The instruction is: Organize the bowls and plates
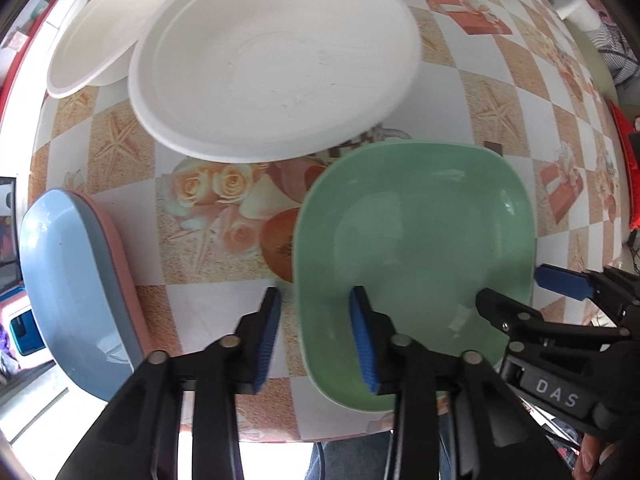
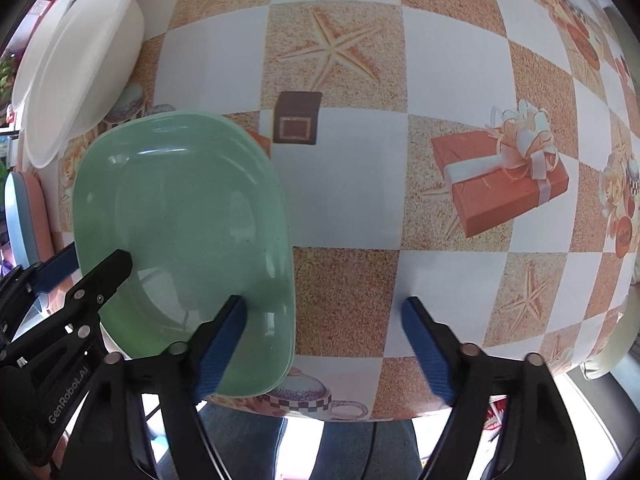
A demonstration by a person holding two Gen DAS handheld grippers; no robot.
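Note:
A green bowl (image 1: 416, 236) sits near the table's front edge; it also shows in the right wrist view (image 2: 184, 216). My left gripper (image 1: 316, 332) is open, straddling the bowl's left rim, one finger inside, one outside. My right gripper (image 2: 324, 344) is open, straddling the bowl's right rim; it also shows in the left wrist view (image 1: 516, 288). A blue bowl (image 1: 68, 280) is nested in a pink bowl (image 1: 116, 248) at the left. A large white plate (image 1: 276, 60) lies behind the green bowl, with a second white plate (image 1: 108, 24) to its left.
The table (image 2: 352, 184) has a checkered cloth printed with starfish and gift boxes. Its front edge runs just below both grippers. The white plates (image 2: 76, 60) sit at the far left in the right wrist view.

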